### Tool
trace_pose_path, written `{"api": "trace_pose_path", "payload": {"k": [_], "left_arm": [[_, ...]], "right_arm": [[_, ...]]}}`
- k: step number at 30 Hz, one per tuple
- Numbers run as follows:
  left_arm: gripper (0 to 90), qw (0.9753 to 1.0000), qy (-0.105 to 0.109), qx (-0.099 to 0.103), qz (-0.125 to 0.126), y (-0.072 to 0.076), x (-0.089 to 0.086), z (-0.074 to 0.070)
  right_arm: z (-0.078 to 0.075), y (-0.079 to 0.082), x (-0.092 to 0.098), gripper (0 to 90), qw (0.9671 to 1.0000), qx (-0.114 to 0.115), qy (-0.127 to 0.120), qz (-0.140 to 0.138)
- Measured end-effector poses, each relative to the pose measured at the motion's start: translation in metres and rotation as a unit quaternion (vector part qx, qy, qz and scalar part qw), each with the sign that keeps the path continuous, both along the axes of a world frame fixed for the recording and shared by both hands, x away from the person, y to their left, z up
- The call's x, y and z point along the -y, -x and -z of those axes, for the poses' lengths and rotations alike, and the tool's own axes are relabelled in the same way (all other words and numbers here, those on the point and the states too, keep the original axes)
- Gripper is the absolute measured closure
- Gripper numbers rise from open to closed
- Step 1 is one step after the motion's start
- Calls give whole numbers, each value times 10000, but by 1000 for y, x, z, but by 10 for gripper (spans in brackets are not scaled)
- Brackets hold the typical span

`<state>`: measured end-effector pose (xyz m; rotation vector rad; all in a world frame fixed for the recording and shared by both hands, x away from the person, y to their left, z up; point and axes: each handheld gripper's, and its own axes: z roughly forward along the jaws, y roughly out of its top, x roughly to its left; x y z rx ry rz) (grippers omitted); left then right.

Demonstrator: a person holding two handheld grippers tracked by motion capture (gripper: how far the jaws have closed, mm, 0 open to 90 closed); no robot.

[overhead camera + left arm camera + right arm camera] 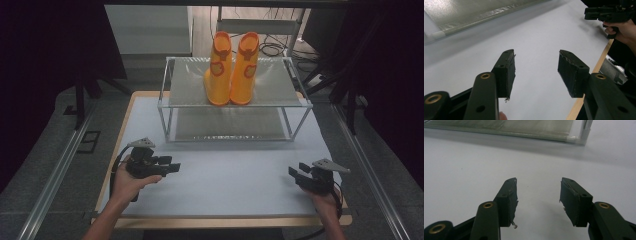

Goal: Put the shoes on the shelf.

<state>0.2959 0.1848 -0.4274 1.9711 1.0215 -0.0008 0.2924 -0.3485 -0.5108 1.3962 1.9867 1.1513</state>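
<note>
Two grippers — left gripper (172, 167), right gripper (296, 174) — gaping, two boots (232, 70) shelved

My two handheld grippers, up close

Both are all black: my left gripper (170, 167) and right gripper (298, 175) each carry a grey three-cornered plate on top and trail a black cable. The jaws are chunky black arms with brass-ringed screw holes, and the pads (510, 200) are pretty chewed up, edges frayed with little scraps hanging off. My forearms are bare, no sleeves.
</note>
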Motion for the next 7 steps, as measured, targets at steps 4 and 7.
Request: {"api": "trace_pose_path", "payload": {"k": [4,7], "left_arm": [[472,10000,48,1,-31,-1,1,-1],[464,10000,41,-20,-37,-1,2,1]], "right_arm": [[-1,0,1,475,10000,23,-7,5],[-2,1,0,465,10000,52,-3,9]]}}
